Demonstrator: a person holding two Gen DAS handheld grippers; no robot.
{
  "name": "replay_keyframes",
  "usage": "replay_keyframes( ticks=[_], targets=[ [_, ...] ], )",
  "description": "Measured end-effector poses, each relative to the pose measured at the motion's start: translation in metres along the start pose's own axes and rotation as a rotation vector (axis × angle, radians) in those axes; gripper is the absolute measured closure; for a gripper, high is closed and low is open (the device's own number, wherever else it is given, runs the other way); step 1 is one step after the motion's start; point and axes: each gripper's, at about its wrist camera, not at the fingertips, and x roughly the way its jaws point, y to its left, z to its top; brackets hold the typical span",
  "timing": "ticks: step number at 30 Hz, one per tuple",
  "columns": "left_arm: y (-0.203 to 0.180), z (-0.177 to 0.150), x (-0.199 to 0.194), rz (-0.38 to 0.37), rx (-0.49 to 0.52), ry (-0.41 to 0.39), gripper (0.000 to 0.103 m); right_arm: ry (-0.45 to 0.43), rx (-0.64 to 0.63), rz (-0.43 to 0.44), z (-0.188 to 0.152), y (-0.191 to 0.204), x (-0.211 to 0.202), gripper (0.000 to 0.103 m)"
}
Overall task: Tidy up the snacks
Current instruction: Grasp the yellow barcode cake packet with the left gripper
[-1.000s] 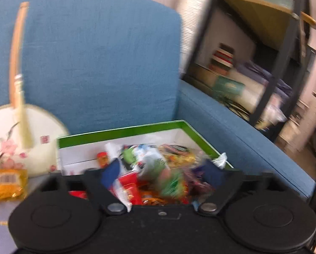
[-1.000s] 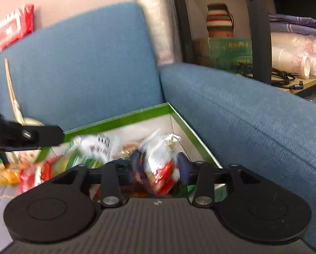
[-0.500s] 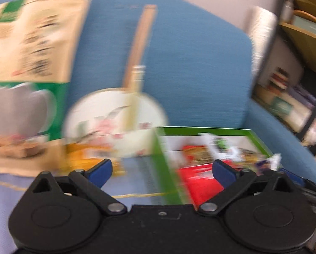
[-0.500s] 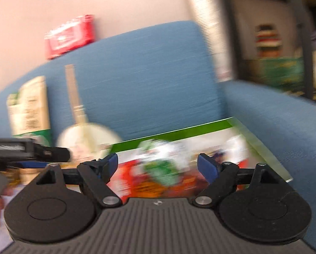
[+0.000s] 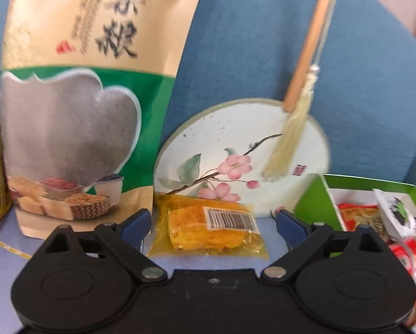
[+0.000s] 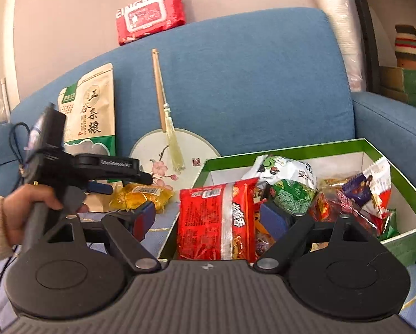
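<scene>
Left gripper (image 5: 210,222) swung away from green box (image 6: 291,153) over to yellow snack bag (image 5: 208,229), which lay on sofa seat beside big grain bag (image 5: 77,105) and in front of round fan (image 5: 244,153). Left fingers spread wide, empty, one each side of yellow bag. Right gripper (image 6: 208,217) dropped its snack; fingers spread, empty, near red noodle pack (image 6: 216,220) in box. Most snacks already in box. Yellow bag looked like next pick.
</scene>
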Motion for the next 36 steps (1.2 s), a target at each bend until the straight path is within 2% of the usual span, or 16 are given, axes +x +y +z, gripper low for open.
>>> replay_keyframes(
  ticks=[5,8,12,18,22,26,28,32,36],
  targets=[
    [0.009,0.000,0.027,0.027,-0.069,0.046,0.000,0.013,-0.013,0.026,0.000,0.005,0.002,0.000],
    [0.015,-0.008,0.031,-0.038,-0.075,0.068,0.000,0.020,-0.039,0.027,-0.002,0.009,0.003,0.000],
    [0.018,-0.021,0.011,-0.094,-0.021,0.086,0.004,0.027,-0.035,0.035,-0.002,0.010,0.004,0.000],
    [0.028,-0.062,-0.038,-0.184,0.021,0.155,0.003,0.051,-0.065,0.091,-0.005,0.019,0.003,0.000],
    [0.026,-0.083,-0.070,-0.227,0.036,0.180,0.000,0.141,-0.097,0.193,-0.007,0.034,0.001,0.000],
    [0.035,-0.082,-0.103,-0.216,0.040,0.112,0.000,0.222,-0.153,0.316,-0.013,0.055,-0.001,0.000],
    [0.042,-0.076,-0.109,-0.237,0.027,0.112,0.000,0.249,-0.178,0.343,-0.021,0.064,0.005,0.000],
    [0.050,-0.071,-0.104,-0.276,-0.018,0.144,0.000,0.316,-0.163,0.300,-0.038,0.068,0.024,0.000],
    [0.050,-0.076,-0.099,-0.279,-0.011,0.172,0.000,0.326,-0.133,0.321,-0.046,0.072,0.034,0.000]
  ],
)
